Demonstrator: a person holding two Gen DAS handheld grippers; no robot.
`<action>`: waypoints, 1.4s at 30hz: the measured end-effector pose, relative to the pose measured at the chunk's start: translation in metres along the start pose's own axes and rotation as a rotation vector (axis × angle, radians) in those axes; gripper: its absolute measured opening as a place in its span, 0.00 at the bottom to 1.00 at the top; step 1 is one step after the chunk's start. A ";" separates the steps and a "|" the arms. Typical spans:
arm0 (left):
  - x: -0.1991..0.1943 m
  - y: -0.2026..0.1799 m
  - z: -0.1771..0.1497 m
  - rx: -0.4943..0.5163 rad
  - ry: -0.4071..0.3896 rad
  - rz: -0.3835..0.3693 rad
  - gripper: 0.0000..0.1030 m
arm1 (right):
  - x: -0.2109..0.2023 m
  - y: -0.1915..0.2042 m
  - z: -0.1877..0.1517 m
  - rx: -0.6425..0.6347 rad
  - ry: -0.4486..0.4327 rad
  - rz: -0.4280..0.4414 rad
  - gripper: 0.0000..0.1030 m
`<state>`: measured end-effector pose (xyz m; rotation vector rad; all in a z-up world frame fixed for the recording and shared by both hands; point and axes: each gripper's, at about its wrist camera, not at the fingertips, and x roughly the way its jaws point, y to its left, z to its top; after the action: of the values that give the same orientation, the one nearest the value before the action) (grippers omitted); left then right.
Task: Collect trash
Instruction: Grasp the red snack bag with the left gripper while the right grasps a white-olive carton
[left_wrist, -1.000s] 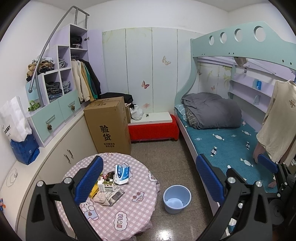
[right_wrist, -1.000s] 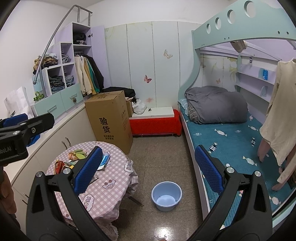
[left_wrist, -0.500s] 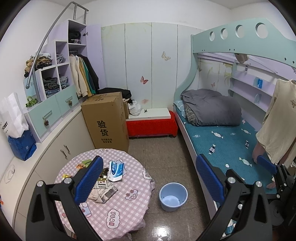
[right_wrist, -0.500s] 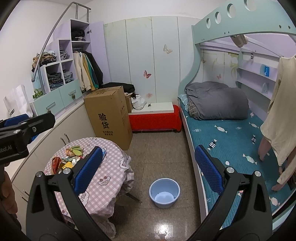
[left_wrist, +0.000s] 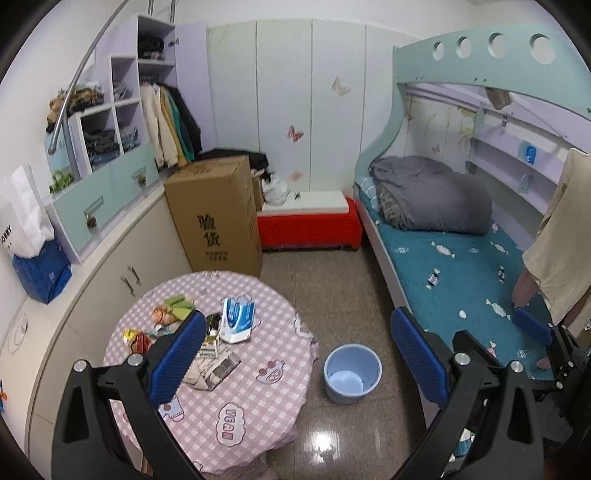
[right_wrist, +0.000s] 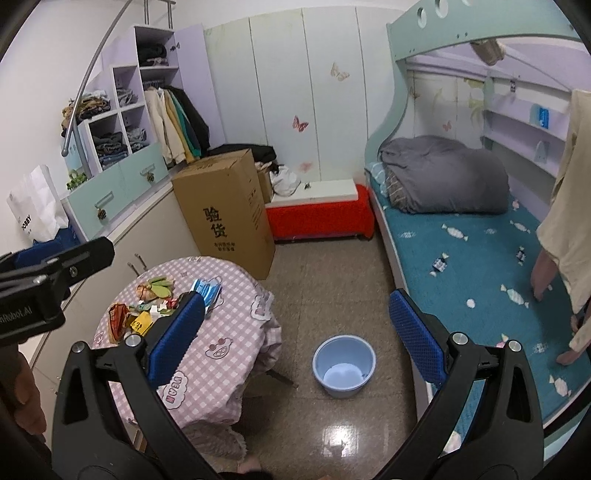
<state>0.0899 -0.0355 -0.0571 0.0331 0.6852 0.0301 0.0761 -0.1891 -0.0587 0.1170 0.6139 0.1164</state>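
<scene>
Wrappers and packets lie in a heap on a round table with a pink checked cloth, among them a blue-and-white packet and a crumpled paper. The right wrist view shows the same heap on the table. A light blue bucket stands on the floor right of the table. My left gripper hangs open and empty high above the table's edge. My right gripper is open and empty too, above floor and bucket.
A tall cardboard box stands behind the table, a red bench beyond it. A bunk bed fills the right side. Cabinets and shelves line the left wall. Tiled floor lies open between table and bed.
Both cameras have drawn back and up from the table, so table and bucket sit further in and more of the trash heap shows. Both grippers stay open.
</scene>
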 end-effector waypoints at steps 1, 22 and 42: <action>0.005 0.006 -0.001 -0.006 0.010 0.000 0.95 | 0.009 0.006 0.000 -0.003 0.017 0.004 0.94; 0.204 0.314 -0.102 -0.234 0.449 0.253 0.95 | 0.263 0.237 -0.074 -0.144 0.453 0.183 0.94; 0.298 0.368 -0.134 -0.217 0.564 0.166 0.36 | 0.395 0.300 -0.101 -0.062 0.596 0.147 0.92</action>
<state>0.2296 0.3465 -0.3345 -0.1326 1.2386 0.2815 0.3159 0.1711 -0.3208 0.0657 1.1951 0.3182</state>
